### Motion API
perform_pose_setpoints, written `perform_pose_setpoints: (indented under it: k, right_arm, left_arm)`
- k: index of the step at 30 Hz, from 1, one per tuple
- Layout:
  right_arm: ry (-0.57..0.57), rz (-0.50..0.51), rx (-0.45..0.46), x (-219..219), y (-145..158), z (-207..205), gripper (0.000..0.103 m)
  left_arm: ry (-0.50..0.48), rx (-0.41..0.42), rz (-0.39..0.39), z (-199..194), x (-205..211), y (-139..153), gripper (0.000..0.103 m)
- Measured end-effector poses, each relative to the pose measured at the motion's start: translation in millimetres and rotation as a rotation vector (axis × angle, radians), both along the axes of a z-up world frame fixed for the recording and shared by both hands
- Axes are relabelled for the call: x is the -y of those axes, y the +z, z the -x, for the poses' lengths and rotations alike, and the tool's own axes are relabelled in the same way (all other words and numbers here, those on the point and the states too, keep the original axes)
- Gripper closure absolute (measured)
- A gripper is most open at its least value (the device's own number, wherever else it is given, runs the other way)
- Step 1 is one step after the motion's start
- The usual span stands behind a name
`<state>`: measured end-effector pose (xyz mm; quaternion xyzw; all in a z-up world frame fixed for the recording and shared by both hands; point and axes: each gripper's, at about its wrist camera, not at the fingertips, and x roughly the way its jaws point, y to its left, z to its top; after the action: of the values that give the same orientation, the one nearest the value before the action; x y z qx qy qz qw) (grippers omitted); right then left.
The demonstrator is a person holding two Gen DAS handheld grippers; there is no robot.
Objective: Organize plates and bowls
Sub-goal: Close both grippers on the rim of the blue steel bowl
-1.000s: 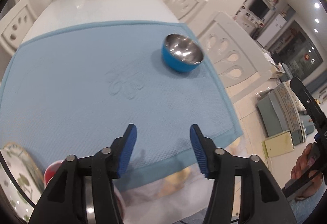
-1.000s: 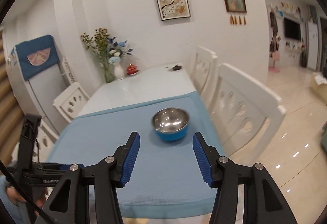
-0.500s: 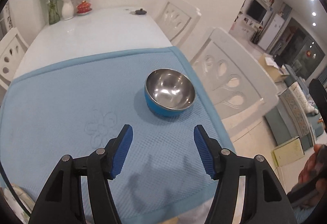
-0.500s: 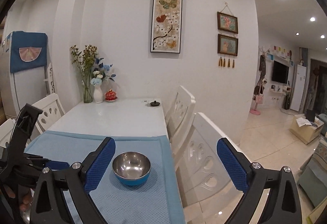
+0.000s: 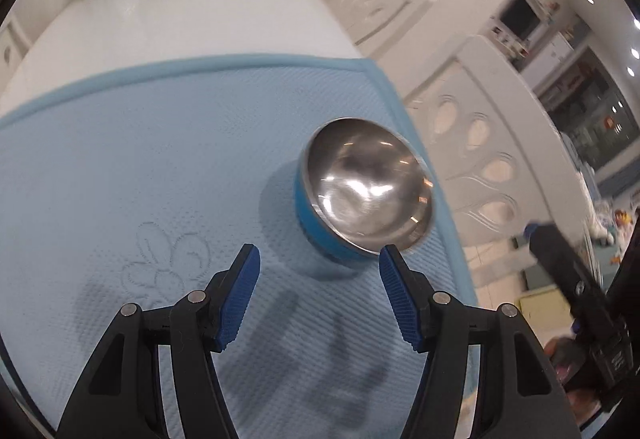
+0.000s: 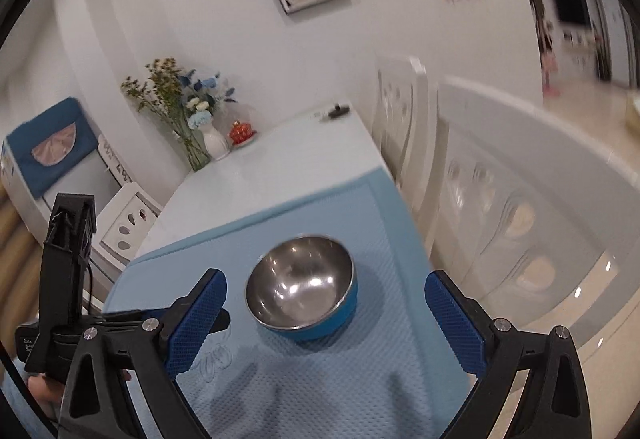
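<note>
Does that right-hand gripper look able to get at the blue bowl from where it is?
Probably yes. The right gripper is open wide, the blue bowl sits alone on the blue mat ahead of its fingers, and nothing stands between them.

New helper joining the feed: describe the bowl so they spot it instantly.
On the white dining table lies a light blue mat. Near the mat's chair-side edge stands the bowl: shiny steel inside, bright blue outside, empty, the only dish on the mat.
</note>
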<state>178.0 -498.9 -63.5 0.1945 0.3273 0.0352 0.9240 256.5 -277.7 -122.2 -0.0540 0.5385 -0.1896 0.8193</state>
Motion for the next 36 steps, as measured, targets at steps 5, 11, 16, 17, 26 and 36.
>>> perform_pose_setpoints:
  k: [5,11,16,17,26,36]
  right_arm:
    - [-0.025,-0.150,-0.090,10.8,-43.9,-17.5,0.007]
    - [-0.038,-0.259,-0.168,15.9,-83.8,-35.9,0.021]
    - [-0.042,-0.282,-0.194,11.2,-103.8,-50.0,0.041]
    - [-0.039,-0.281,-0.196,10.2,-105.6,-51.8,0.042]
    - [-0.012,-0.307,-0.189,4.2,-111.7,-58.5,0.050]
    - [-0.015,-0.282,-0.212,-0.5,-116.8,-60.2,0.075]
  left_arm:
    - [0.048,-0.044,0.029,-20.8,-1.3,-20.3,0.043]
    - [0.047,-0.070,0.090,-31.8,2.3,-39.0,0.045]
    - [0.056,-0.094,0.115,-34.7,2.9,-51.3,0.052]
    - [0.046,-0.099,0.109,-34.5,4.3,-53.3,0.055]
    - [-0.015,-0.077,0.057,-32.4,22.6,-54.9,0.069]
    - [-0.045,-0.036,0.026,-28.1,20.2,-47.3,0.088]
